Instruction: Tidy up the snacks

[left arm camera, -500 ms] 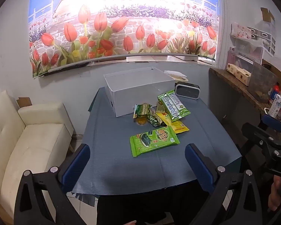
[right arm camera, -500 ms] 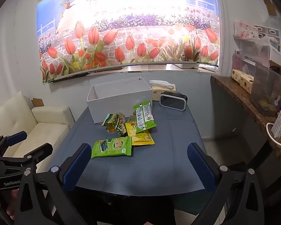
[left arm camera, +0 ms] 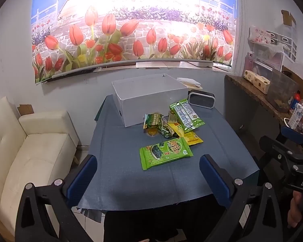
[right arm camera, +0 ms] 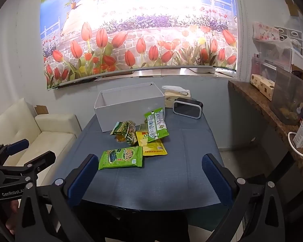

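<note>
Several snack packets lie in a heap on the blue table. Nearest is a flat green seaweed packet. Behind it lie a yellow packet, a long green packet and dark green small packets. An open white box stands at the table's far side. My left gripper hovers open over the near table edge, nothing between its fingers. My right gripper is likewise open and holds nothing.
A black speaker and a tissue pack sit right of the box. A cream sofa stands to the left, a cluttered counter to the right. A tulip mural covers the back wall.
</note>
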A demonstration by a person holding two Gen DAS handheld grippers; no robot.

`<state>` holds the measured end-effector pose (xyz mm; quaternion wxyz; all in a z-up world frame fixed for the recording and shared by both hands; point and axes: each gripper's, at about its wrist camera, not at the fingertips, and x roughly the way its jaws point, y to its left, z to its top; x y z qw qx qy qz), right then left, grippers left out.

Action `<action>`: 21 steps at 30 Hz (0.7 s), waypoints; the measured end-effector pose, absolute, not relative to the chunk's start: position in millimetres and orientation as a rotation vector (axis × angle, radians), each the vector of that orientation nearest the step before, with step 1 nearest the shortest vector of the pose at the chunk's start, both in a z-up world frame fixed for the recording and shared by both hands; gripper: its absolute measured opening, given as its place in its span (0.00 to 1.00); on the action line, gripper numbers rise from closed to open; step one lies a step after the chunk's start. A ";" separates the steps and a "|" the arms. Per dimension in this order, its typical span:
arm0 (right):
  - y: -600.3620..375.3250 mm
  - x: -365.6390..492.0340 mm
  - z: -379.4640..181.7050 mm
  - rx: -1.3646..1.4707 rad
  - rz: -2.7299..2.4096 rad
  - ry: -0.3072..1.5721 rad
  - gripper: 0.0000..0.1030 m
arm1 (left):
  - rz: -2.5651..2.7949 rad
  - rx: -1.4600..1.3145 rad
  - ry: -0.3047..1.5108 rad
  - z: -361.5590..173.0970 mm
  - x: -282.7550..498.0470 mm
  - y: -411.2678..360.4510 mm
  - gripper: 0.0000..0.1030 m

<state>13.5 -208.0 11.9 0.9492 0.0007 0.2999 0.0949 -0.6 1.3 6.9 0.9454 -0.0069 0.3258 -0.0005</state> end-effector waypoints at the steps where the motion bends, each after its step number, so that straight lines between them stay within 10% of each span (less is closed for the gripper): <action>1: -207.4 12.3 12.6 0.002 0.193 0.610 1.00 | -0.001 -0.017 0.663 6.9 -1.0 2.0 1.00; 21: -210.2 16.4 8.9 -0.001 0.209 0.616 1.00 | -0.011 -0.029 0.665 11.8 -0.4 3.1 1.00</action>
